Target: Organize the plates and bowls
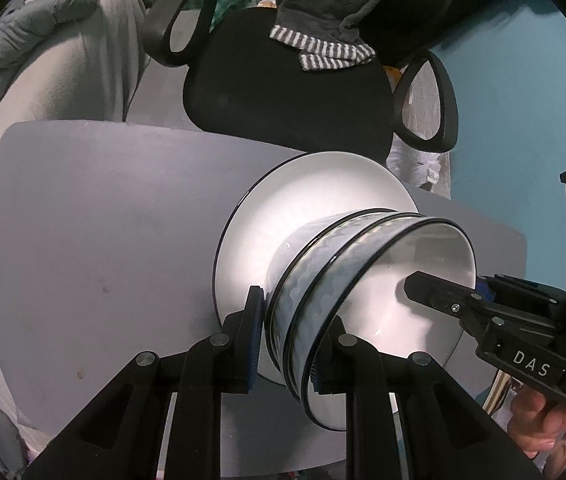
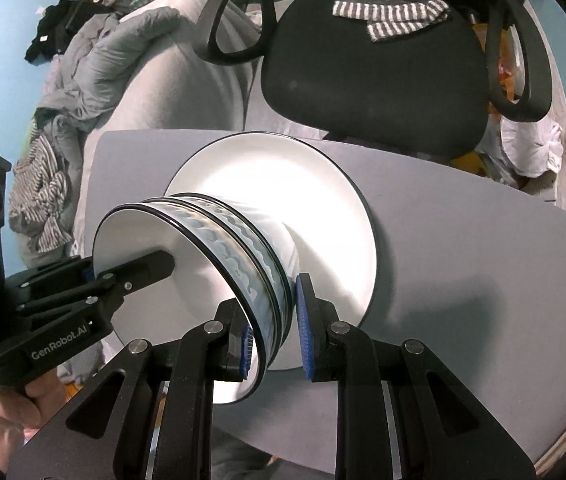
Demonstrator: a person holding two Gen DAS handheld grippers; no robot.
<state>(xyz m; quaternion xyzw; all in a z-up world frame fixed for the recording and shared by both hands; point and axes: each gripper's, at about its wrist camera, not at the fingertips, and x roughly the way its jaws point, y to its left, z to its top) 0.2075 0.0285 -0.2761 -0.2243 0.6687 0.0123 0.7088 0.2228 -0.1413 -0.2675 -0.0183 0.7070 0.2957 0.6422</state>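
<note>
**Nested bowls gripped from both sides on the plate**

Two nested white ceramic bowls with blue wave bands and black rims sit on the white black-rimmed round plate, which lies on the grey tabletop. Left gripper: fingers straddle the bowls' wall, one inside, one outside, pads touching it. Right gripper: fingers straddle the opposite wall; outer pad looks slightly apart from it. Black office chair beyond the plate

Blue walls, black office chair w/ striped cloth behind grey table, clothes heap at left.
</note>
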